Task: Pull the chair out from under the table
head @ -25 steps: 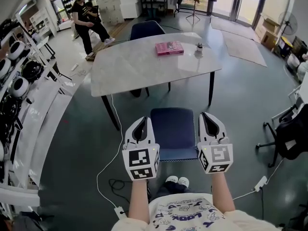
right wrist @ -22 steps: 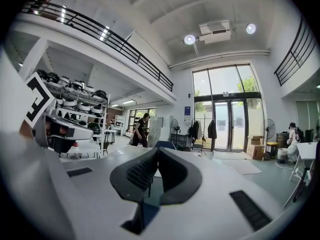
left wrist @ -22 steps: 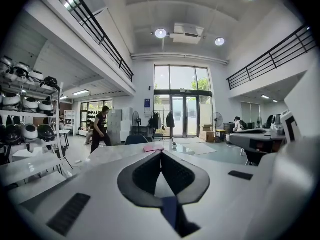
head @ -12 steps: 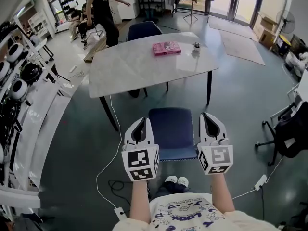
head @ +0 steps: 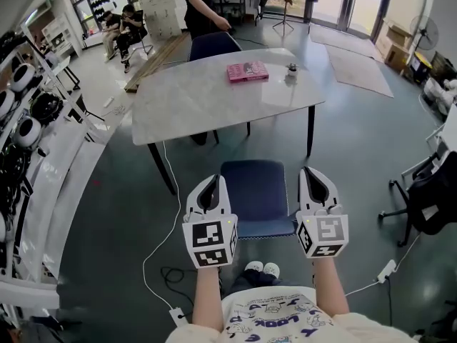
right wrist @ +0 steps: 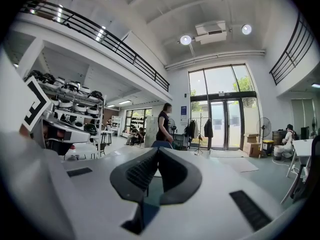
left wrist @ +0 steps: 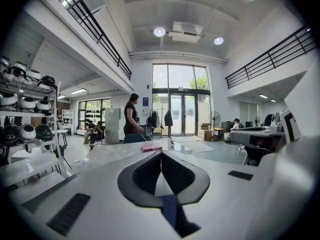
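The blue chair (head: 257, 191) stands on the floor just in front of the white table (head: 214, 95), its seat almost wholly outside the table's near edge. My left gripper (head: 211, 179) is held over the seat's left side and my right gripper (head: 308, 171) over its right side. Both point toward the table. The left gripper (left wrist: 161, 154) is shut in its own view, nothing between the pads. The right gripper (right wrist: 157, 150) is likewise shut and empty. Neither holds the chair.
A pink box (head: 248, 71) and a small jar (head: 290, 69) lie on the table. A second blue chair (head: 214, 43) and a standing person (head: 203, 6) are behind it. Helmet shelves (head: 28, 120) line the left, an office chair (head: 428, 199) the right. A cable (head: 161, 241) trails on the floor.
The person in black at the back has walked from the left to behind the far chair. The grippers and the near chair have stayed put.
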